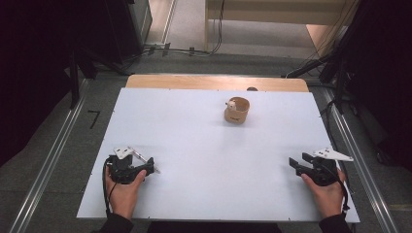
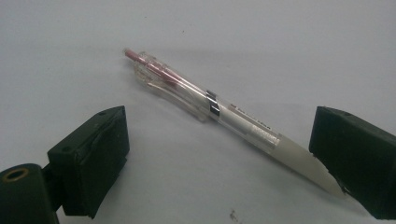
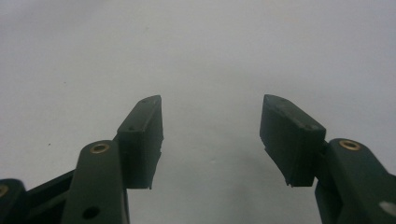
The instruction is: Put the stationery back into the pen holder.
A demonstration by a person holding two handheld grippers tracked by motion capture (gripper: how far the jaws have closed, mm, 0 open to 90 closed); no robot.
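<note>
between my left gripper [image 2: 219, 154]'s wide-open jaws, gripping nothing, the clear plastic pen [image 2: 224, 116] lies flat on the white table [image 2: 280, 42], its tip touching one pad, and i judge it light, stiff and slippery, best pinched mid-barrel.

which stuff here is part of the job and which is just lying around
In the job:
- pen, lying on the table between the open jaws of the left gripper
- wooden cup, probably where the pen goes

Just there:
- right gripper, open, nothing between its jaws
- white table
- cables on the floor beyond
</note>
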